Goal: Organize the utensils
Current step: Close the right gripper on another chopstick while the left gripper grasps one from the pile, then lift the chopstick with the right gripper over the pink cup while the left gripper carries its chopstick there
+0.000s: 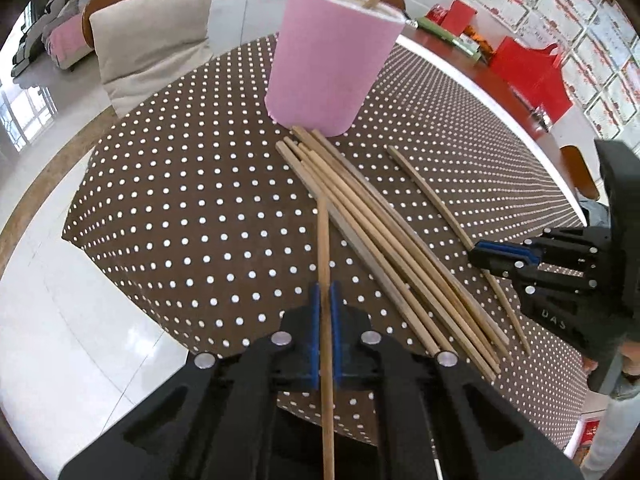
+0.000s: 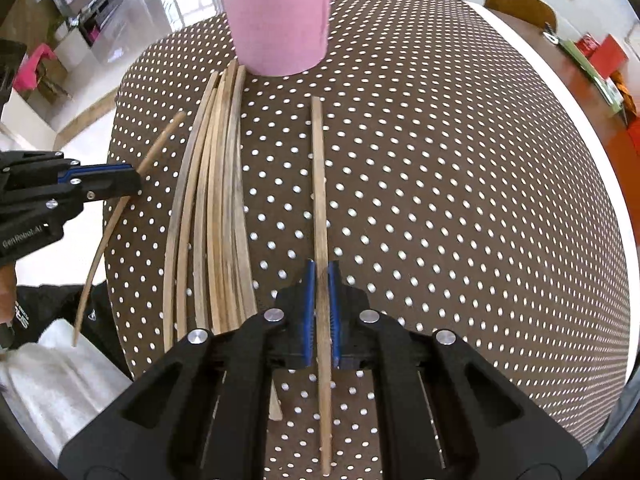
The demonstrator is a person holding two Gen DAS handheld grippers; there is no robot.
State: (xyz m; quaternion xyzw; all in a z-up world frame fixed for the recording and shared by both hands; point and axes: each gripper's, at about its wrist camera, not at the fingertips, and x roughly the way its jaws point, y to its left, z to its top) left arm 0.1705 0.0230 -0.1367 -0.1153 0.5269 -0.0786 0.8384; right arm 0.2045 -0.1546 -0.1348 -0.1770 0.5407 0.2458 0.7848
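I have one chopstick in each claw. In the left claw the chopstick is pinched between the blue pads and runs straight toward 12 o'clock. In the right claw a second chopstick is clamped in the same way and also points to 12 o'clock, at the pink cup.

I judge these sticks to be light, thin and stiff, of smooth wood, so they can slip or swing between the pads. Both are held nearer the thin end than the middle, with a long part free in front; a grip closer to the middle would give less swing, I think.

The loose bundle of chopsticks lies on the dotted cloth of the desk, running from the foot of the cup toward 5 o'clock in the left view. Two more sticks already stand in the cup, at 12 o'clock.

Beyond the desk, at 10 o'clock, there is a chair with a cushion, and red boxes at 2 o'clock.
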